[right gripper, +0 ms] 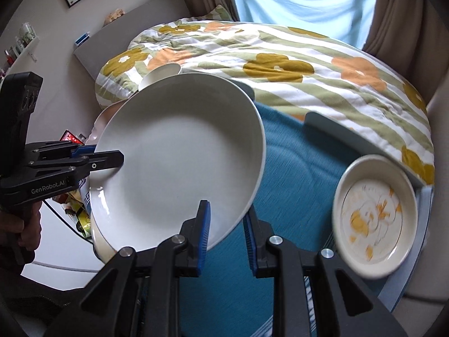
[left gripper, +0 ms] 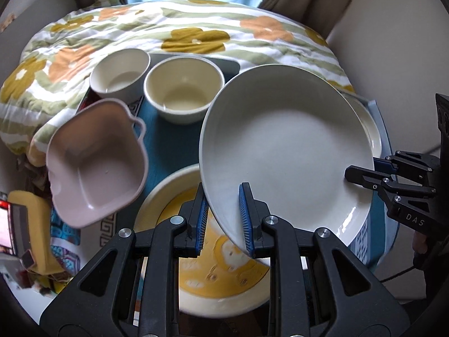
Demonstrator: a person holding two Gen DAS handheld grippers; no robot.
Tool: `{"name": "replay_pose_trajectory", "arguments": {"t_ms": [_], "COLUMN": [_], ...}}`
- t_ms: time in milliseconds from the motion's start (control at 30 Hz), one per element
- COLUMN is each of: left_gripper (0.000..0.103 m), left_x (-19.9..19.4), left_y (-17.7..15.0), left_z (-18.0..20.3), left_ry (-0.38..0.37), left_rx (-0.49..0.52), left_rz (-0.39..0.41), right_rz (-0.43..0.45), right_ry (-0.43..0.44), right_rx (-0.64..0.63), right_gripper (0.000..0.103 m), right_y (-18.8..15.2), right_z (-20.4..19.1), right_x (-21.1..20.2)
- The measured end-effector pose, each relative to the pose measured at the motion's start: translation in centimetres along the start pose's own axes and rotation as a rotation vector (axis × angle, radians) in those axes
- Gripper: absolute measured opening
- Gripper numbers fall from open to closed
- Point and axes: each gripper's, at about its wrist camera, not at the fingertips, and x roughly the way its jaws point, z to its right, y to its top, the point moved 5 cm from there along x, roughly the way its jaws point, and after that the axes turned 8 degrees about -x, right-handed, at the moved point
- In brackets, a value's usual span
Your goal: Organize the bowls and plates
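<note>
A large white plate [left gripper: 286, 151] is held tilted in the air by both grippers. My left gripper [left gripper: 224, 219] is shut on its near rim. My right gripper [left gripper: 364, 172] clamps the opposite rim. In the right wrist view the same plate [right gripper: 179, 163] fills the middle, with my right gripper [right gripper: 226, 233] around its rim and my left gripper [right gripper: 112, 158] on its left rim. Below it lies a yellow-patterned plate [left gripper: 224, 275]. Two cream bowls [left gripper: 183, 90] [left gripper: 120, 74] and a pink square bowl [left gripper: 96, 163] stand to the left.
A small yellow-patterned plate [right gripper: 374, 214] sits at the right on the teal cloth [right gripper: 294, 168] of the tray [right gripper: 353, 137]. A floral quilt [right gripper: 280, 59] lies behind. Clutter with a red item [left gripper: 8, 227] is at the left.
</note>
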Motion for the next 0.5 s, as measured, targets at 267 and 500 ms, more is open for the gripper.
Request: {"name": "replay_pose_trajectory", "arguments": {"t_ms": [267,500], "left_gripper": [0.020,0.020], "left_x": [0.8,2.6], "left_y": [-4.8,-6.7], "left_z": [-3.8,-5.5], "left_ry": [-0.020,-0.057], "left_rx": [0.076,0.087], "left_rz": [-0.086,-0.134], "right_rz": [-0.028,-0.022], "right_ry": [-0.032,-0.108], "right_rx": [0.153,0.213], "right_gripper": [0.022,0.022], "right_y": [-4.8,-6.0], "right_z": [-5.8,-7.8], "right_x": [2.0,2.8]}}
